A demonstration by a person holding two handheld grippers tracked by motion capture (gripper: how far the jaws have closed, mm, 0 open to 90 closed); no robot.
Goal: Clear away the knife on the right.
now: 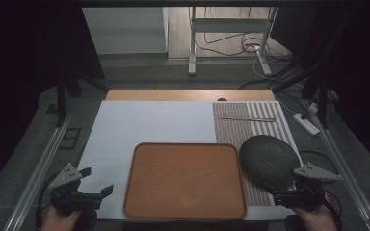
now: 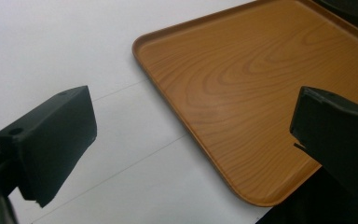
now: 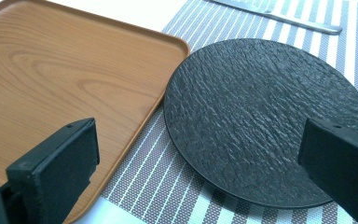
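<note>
An empty wooden tray (image 1: 185, 180) (image 2: 261, 79) (image 3: 51, 70) lies at the front middle of the white-covered table. Just right of it, a black rough-textured round plate (image 1: 269, 161) (image 3: 265, 116) rests bare on a striped placemat (image 1: 243, 130) (image 3: 158, 182). A metal knife (image 1: 248, 119) (image 3: 284, 18) lies across the placemat's far end. My left gripper (image 1: 96, 180) (image 2: 196, 107) hovers open by the tray's near left corner, holding nothing. My right gripper (image 1: 283, 190) (image 3: 205, 135) stands open over the plate's near edge, with nothing gripped between its jaws.
The white table cover (image 1: 139, 125) runs left and behind the tray, with a wooden table edge (image 1: 188, 95) at the back. Metal rails (image 1: 43, 159) flank both sides. A power strip (image 1: 307, 123), cables and a frame's legs (image 1: 191, 43) stand beyond.
</note>
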